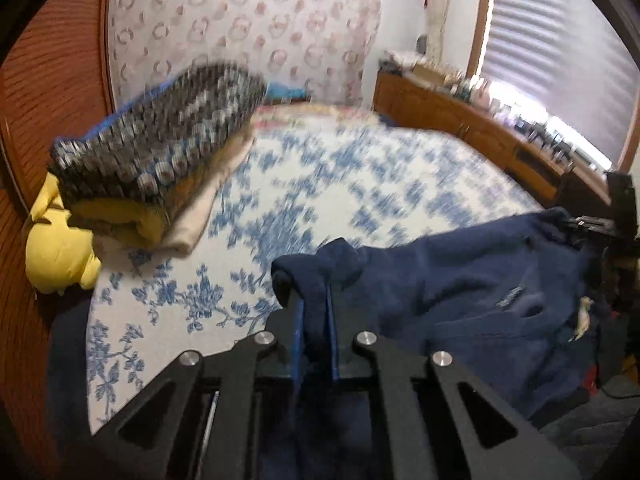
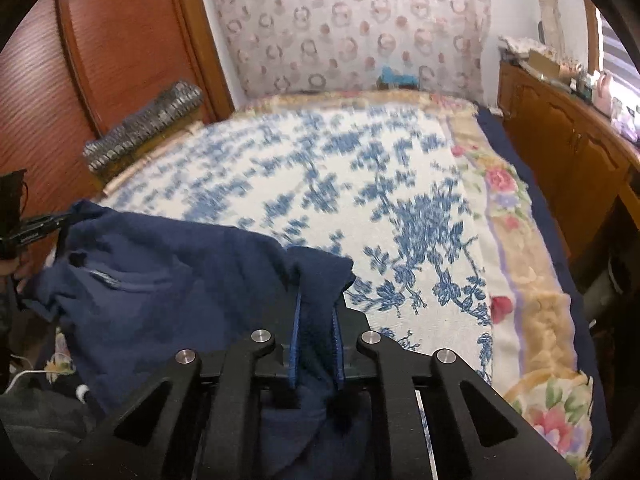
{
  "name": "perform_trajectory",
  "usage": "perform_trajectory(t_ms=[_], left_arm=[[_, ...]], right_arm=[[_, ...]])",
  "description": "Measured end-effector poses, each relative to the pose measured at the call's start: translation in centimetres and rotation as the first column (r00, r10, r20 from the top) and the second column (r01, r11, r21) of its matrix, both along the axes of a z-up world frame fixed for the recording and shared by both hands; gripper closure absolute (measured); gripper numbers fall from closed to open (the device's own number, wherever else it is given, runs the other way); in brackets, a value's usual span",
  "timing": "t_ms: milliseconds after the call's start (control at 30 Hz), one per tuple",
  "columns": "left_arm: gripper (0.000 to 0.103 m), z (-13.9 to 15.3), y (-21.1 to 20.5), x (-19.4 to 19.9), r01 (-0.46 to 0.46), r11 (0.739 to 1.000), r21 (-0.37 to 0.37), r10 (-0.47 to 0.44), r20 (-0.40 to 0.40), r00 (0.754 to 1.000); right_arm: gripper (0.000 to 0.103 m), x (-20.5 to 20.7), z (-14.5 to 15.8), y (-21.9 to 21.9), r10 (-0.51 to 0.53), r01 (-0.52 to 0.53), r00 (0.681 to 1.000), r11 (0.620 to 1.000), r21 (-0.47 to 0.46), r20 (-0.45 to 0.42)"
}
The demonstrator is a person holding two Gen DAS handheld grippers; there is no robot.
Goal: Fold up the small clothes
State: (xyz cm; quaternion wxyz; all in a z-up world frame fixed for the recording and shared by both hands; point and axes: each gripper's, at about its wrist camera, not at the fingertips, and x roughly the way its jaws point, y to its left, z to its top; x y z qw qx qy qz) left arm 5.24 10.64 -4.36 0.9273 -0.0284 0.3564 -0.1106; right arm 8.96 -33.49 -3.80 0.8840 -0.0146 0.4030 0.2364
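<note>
Navy fleece garment point(image 1: 460, 280) is hanging between your grippers over the floral bedspread point(image 2: 360, 184): left gripper point(image 1: 314, 304) and right gripper point(image 2: 316, 304) are each clamping a corner, apparently spreading it for folding.

The garment point(image 1: 460, 292) was dark navy fleece, crumpled, with a small pale label. It hung stretched over the bed's near edge, bunched folds pinched at two corners, its middle sagging between.
</note>
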Motion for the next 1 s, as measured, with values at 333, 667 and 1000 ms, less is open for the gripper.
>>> perform_trajectory(t_ms=[333, 667, 1000], left_arm=[[0.098, 10.0, -0.4, -7.4, 0.038, 0.998, -0.058, -0.023, 0.235, 0.972], [0.098, 19.4, -1.1, -13.5, 0.068, 0.996, -0.057, -0.034, 0.469, 0.882], [0.098, 24.6, -0.1, -9.9, 0.005, 1.000, -0.008, 0.000, 0.544, 0.839]], right_arm=[[0.095, -6.4, 10.3, -0.4, 0.037, -0.047, 0.976, 0.998, 0.042, 0.213], [0.095, -12.5, 21.5, -2.2, 0.052, -0.106, 0.893, 0.990, 0.095, 0.446], [0.095, -10.8, 28.6, -2.5, 0.031, -0.085, 0.830, 0.994, 0.071, 0.557]])
